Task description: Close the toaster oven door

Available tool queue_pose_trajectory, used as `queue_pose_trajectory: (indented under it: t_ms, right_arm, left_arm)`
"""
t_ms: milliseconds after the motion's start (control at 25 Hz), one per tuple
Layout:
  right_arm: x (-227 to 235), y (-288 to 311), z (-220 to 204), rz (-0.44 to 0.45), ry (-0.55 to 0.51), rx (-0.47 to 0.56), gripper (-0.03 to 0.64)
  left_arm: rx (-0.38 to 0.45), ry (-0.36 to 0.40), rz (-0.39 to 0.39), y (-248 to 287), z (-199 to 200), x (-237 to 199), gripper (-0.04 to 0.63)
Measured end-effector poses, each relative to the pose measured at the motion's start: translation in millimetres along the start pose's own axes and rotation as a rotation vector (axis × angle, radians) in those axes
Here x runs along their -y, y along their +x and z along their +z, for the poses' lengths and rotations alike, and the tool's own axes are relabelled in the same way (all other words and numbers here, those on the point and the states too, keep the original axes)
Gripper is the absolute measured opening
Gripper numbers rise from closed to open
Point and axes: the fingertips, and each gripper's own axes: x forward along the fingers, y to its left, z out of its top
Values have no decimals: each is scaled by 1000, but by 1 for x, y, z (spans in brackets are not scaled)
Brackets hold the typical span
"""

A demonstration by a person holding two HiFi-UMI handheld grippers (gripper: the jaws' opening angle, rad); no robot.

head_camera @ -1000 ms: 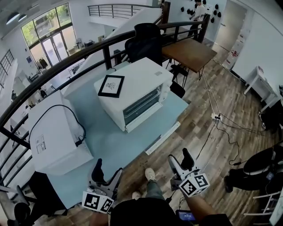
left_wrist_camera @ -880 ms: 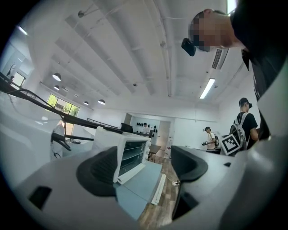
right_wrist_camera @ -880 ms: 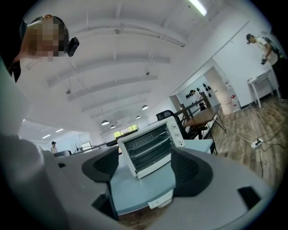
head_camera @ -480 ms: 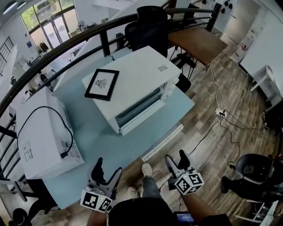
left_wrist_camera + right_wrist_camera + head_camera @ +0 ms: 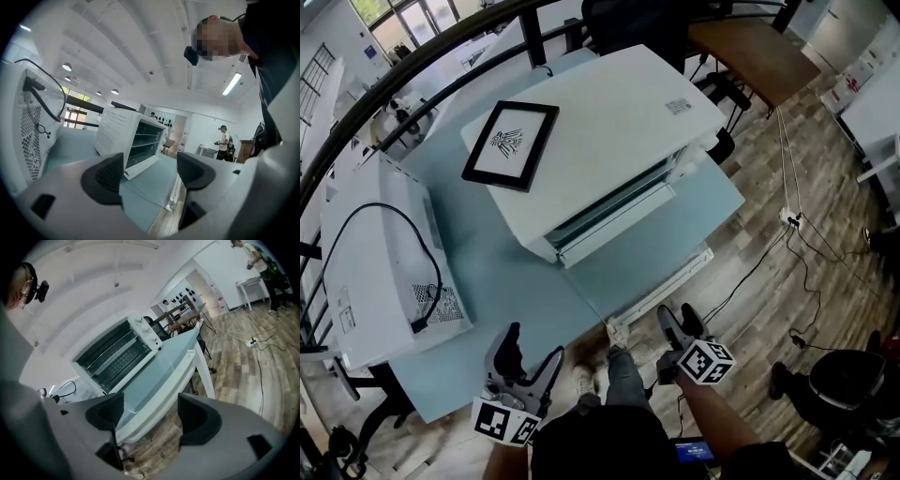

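A white toaster oven stands on a light-blue table. Its glass door lies folded down flat, and the white handle bar reaches the table's front edge. My left gripper hovers below the front edge, open and empty. My right gripper hangs just under the handle bar, jaws wide apart with nothing between them. The left gripper view shows the oven past my left gripper. The right gripper view looks up at the oven and its handle bar over my right gripper.
A black-framed picture lies on the oven's top. A second white appliance with a black cable sits at the table's left. A dark railing runs behind, a wooden table stands at the back right, and cables cross the wood floor.
The head view has come closer and steeper over the oven, which now looks larger. Both grippers stay low by the table's front edge, the right one nearer the door handle.
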Motion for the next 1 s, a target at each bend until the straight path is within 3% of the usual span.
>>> queue_pose_trajectory:
  t_ms: [200,360,520,720,1000]
  right_arm:
    - [17,24,-21,-12,152,-68,360]
    - [23,39,-26,-21,200,-93,359]
    - [9,50,-33,1,197,-130,323]
    - [-4,56,-37,13,178,-159,206]
    - [-12,47,-26,26,208,-148,173]
  left_arm:
    - [-43,-5,36,-5,-13,-9,364]
    - [-53,-4,66,-10,-16,-20,364]
    - [-59,-7,85,-20,-14,-26,364]
    - [-42,-10,92,-32,-9,-28,364]
    - [-25,-9,64,-30,-4,-26,364]
